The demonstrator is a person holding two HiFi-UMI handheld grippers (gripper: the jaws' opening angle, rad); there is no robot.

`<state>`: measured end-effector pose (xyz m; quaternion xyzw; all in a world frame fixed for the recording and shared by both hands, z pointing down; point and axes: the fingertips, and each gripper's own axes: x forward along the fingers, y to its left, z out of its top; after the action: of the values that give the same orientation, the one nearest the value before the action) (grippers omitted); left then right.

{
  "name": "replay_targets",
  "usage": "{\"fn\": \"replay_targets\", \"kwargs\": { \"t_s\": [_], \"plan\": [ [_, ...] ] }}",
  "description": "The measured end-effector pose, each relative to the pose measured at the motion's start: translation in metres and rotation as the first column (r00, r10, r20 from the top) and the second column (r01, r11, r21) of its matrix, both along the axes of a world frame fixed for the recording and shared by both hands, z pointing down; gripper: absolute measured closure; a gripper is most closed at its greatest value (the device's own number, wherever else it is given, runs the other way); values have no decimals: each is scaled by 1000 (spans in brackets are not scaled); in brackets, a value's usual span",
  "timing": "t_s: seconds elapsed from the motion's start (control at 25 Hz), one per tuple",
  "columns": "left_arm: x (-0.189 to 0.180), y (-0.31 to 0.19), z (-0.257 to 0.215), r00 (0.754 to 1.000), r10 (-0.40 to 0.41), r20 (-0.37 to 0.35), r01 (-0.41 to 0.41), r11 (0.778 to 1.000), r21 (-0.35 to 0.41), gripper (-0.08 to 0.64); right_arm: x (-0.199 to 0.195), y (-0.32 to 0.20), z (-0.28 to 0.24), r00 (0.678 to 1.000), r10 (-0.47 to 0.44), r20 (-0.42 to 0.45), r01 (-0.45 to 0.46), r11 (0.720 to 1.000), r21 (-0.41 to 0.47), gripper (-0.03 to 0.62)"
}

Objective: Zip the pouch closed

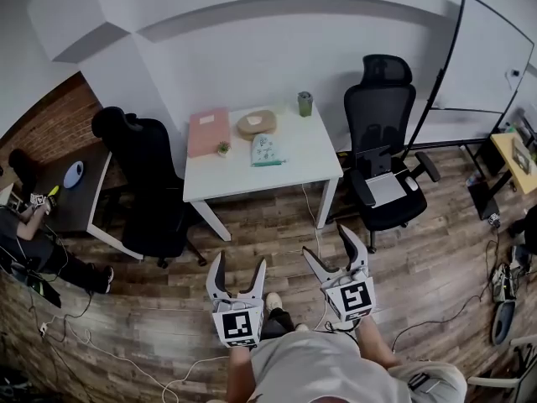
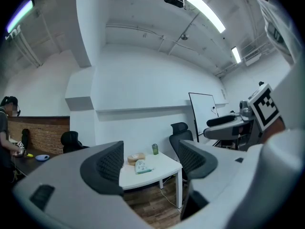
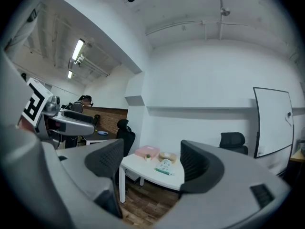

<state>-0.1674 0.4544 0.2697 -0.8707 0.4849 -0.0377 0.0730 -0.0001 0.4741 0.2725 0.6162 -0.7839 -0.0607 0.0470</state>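
The pale pouch (image 1: 264, 150) with a green zip edge lies on the white table (image 1: 302, 162), far ahead of both grippers. It also shows small in the left gripper view as the pouch (image 2: 141, 166) and in the right gripper view as the pouch (image 3: 165, 166). My left gripper (image 1: 237, 271) is held level over the wood floor, open and empty. Beside it my right gripper (image 1: 334, 246) is open too, with nothing between its jaws.
On the table are a pink box (image 1: 207, 131), a tan round bag (image 1: 256, 123), a green cup (image 1: 304, 103) and a tiny plant (image 1: 223, 148). Black office chairs stand at the left (image 1: 143, 179) and right (image 1: 382, 141). Cables (image 1: 126, 359) trail over the floor. A whiteboard (image 1: 487, 57) stands far right.
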Motion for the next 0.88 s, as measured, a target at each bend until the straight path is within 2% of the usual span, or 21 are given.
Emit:
{"fn": "replay_targets", "kwargs": {
  "t_s": [0.24, 0.88],
  "plan": [
    [-3, -46, 3, 1000, 7, -6, -7, 1000, -9, 206, -1, -44, 4, 1000, 10, -11, -10, 1000, -15, 229],
    [-16, -190, 9, 996, 93, 2, -93, 995, -35, 206, -17, -178, 12, 996, 78, -30, -80, 995, -59, 229]
  ]
}}
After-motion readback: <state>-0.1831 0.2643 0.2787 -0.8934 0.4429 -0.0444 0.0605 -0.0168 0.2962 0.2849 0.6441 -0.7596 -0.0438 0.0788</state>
